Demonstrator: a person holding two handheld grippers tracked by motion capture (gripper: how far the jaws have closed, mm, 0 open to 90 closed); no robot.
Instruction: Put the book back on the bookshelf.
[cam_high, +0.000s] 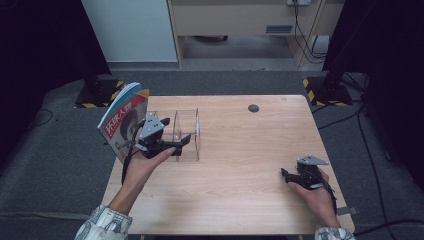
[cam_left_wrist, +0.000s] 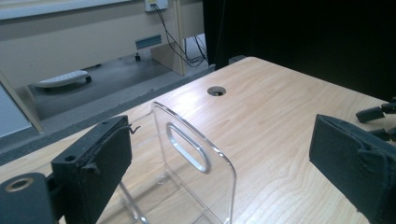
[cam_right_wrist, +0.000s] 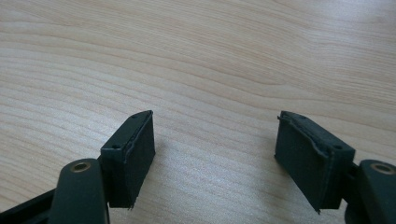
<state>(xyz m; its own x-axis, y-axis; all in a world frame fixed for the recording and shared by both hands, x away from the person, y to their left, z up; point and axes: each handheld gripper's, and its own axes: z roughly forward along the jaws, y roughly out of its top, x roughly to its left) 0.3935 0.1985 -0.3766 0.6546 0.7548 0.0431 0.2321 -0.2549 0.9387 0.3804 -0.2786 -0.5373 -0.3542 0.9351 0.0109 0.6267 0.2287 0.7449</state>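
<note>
A clear acrylic rack (cam_high: 187, 131) with upright dividers stands on the wooden table (cam_high: 240, 150) at the left. A magazine (cam_high: 122, 120) with a red cover stands tilted at the rack's left end; I cannot tell whether it sits in a slot. My left gripper (cam_high: 180, 142) hovers over the rack, pointing right. In the left gripper view, the left gripper (cam_left_wrist: 222, 135) is open wide, with a slotted clear divider (cam_left_wrist: 196, 158) between its jaws and not touched. My right gripper (cam_high: 286, 175) rests near the table's right front. Seen close up, the right gripper (cam_right_wrist: 215, 126) is open over bare wood.
A round cable hole (cam_high: 253, 108) lies in the table's far side. Beyond the table are a white cabinet (cam_high: 132, 30), cables (cam_high: 305, 35) and black stand bases with striped edges (cam_high: 327, 92). Dark curtains flank both sides.
</note>
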